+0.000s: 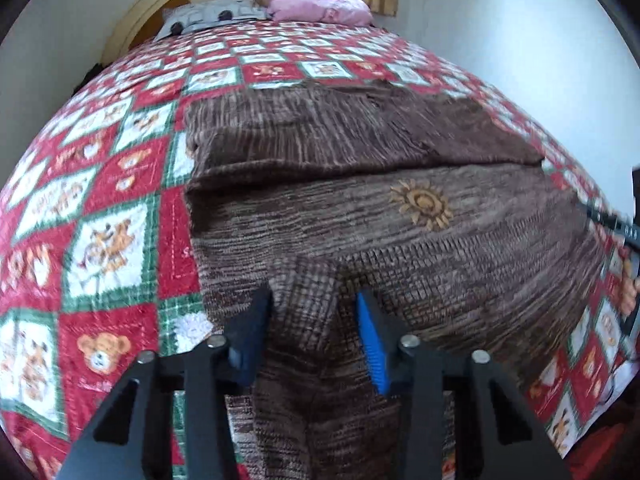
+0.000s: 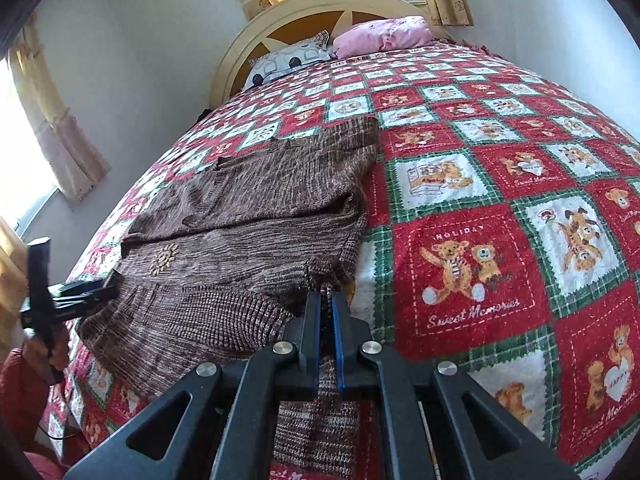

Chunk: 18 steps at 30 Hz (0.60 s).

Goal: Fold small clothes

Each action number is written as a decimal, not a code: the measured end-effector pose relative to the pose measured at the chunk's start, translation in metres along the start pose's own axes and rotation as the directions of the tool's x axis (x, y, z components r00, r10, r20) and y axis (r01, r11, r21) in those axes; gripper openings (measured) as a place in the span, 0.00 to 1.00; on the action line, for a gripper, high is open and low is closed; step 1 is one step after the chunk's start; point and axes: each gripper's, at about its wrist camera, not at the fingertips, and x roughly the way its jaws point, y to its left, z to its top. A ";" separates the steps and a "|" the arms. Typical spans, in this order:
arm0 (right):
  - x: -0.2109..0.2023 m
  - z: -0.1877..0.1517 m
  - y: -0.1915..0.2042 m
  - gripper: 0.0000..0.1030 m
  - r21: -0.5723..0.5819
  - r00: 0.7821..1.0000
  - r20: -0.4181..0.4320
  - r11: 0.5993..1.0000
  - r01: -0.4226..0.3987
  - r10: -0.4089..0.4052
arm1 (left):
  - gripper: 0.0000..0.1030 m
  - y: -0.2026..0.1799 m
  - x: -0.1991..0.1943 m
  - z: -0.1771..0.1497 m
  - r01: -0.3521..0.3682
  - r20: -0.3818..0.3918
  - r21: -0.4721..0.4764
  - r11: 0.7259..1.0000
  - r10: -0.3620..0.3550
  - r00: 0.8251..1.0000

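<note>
A brown knitted sweater (image 1: pixel 400 240) with a yellow sun motif (image 1: pixel 422 204) lies spread on the bed, its upper part folded over. My left gripper (image 1: pixel 312 296) stands at the sweater's near left edge. Its jaws are partly apart with a raised fold of the knit between them, and the blue pad's face is still bare. In the right wrist view the sweater (image 2: pixel 240 220) lies to the left. My right gripper (image 2: pixel 327 292) is shut on its near right corner, and cloth hangs down under the fingers. The left gripper (image 2: pixel 108 286) shows there from the side, at the far-left edge.
A red, green and white teddy-bear quilt (image 2: pixel 480 208) covers the bed. A patterned pillow (image 2: pixel 292 58) and a pink pillow (image 2: pixel 384 34) lie against the cream headboard (image 2: pixel 320 4). Curtained windows (image 2: pixel 48 120) stand on the left wall. A hand (image 2: pixel 54 346) holds the left gripper.
</note>
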 end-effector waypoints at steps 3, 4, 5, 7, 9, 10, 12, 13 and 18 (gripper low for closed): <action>-0.006 0.003 -0.005 0.07 0.046 1.000 0.013 0.999 -0.024 0.023 | 0.15 0.010 -0.006 -0.002 0.030 0.017 -0.069 0.997 -0.029 0.999; -0.009 0.005 -0.006 0.07 0.065 0.999 0.022 0.997 -0.030 0.029 | 0.14 0.014 -0.006 -0.004 0.047 0.024 -0.093 0.994 -0.045 0.999; -0.015 0.006 -0.010 0.07 0.091 0.998 0.046 0.995 -0.043 0.039 | 0.14 0.016 -0.006 -0.004 0.056 0.028 -0.114 0.992 -0.053 0.998; -0.024 0.007 -0.016 0.08 0.124 0.996 0.082 0.991 -0.054 0.044 | 0.14 0.021 -0.006 -0.008 0.077 0.042 -0.157 0.985 -0.071 0.997; -0.034 0.007 -0.022 0.18 0.149 0.994 0.102 0.987 -0.053 0.038 | 0.14 0.021 -0.007 -0.011 0.080 0.052 -0.167 0.983 -0.072 0.996; -0.038 0.006 -0.024 0.36 0.152 0.994 0.105 0.987 -0.051 0.035 | 0.16 0.020 -0.007 -0.011 0.073 0.055 -0.165 0.984 -0.065 0.996; -0.046 0.003 -0.024 0.57 0.143 0.991 0.129 0.989 -0.041 0.022 | 0.22 0.017 -0.003 -0.009 0.068 0.055 -0.160 0.985 -0.060 0.997; -0.048 0.001 -0.022 0.58 0.131 0.990 0.139 0.991 -0.040 0.021 | 0.27 0.016 -0.003 -0.008 0.078 0.055 -0.162 0.984 -0.070 0.996; -0.031 0.002 0.002 0.58 -0.024 0.995 0.094 1.000 -0.015 0.017 | 0.42 0.013 0.002 -0.002 0.104 0.061 -0.177 0.979 -0.095 0.994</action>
